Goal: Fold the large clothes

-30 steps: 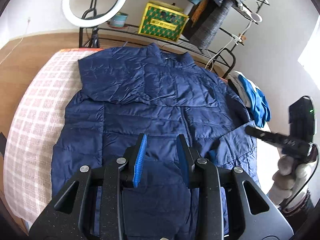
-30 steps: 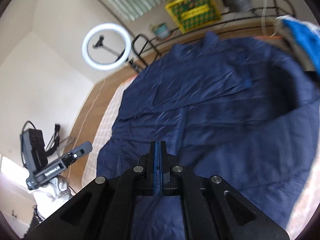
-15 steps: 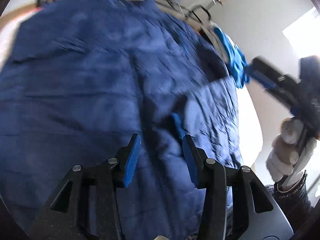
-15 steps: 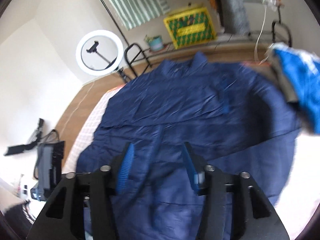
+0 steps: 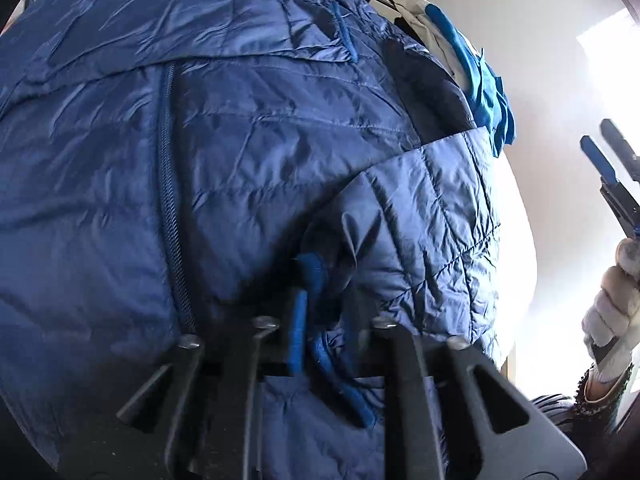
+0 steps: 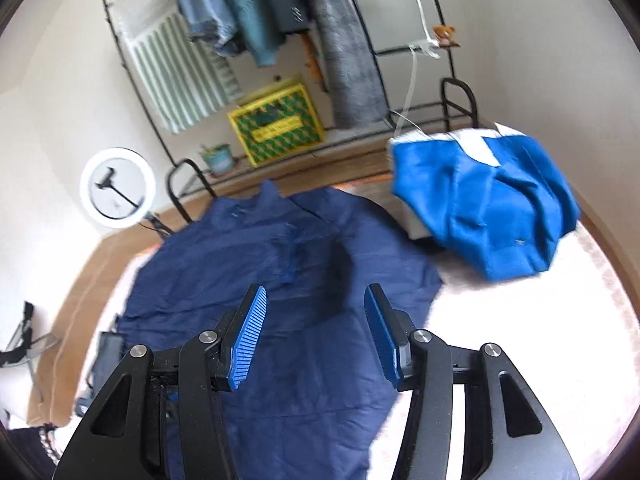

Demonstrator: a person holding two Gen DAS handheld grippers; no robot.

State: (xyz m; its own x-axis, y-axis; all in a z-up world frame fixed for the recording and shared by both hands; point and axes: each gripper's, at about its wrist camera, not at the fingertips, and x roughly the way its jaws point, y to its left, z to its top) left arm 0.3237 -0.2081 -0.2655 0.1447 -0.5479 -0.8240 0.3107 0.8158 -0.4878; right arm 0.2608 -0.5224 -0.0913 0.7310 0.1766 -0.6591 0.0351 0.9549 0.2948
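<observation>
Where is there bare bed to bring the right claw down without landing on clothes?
The pale bedcover is bare right of the navy jacket and below the blue garment. The right claw hangs open over the jacket. The left claw is down at the jacket's cuff.

Navy quilted jacket front-up, zipped; one sleeve across its front

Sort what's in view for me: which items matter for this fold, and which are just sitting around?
For the fold:
navy jacket, spread on the bed
left gripper, closing on the jacket's cuff
right gripper, open above the jacket

Just around:
blue garment beside the jacket
ring light
yellow crate
clothes rack
</observation>
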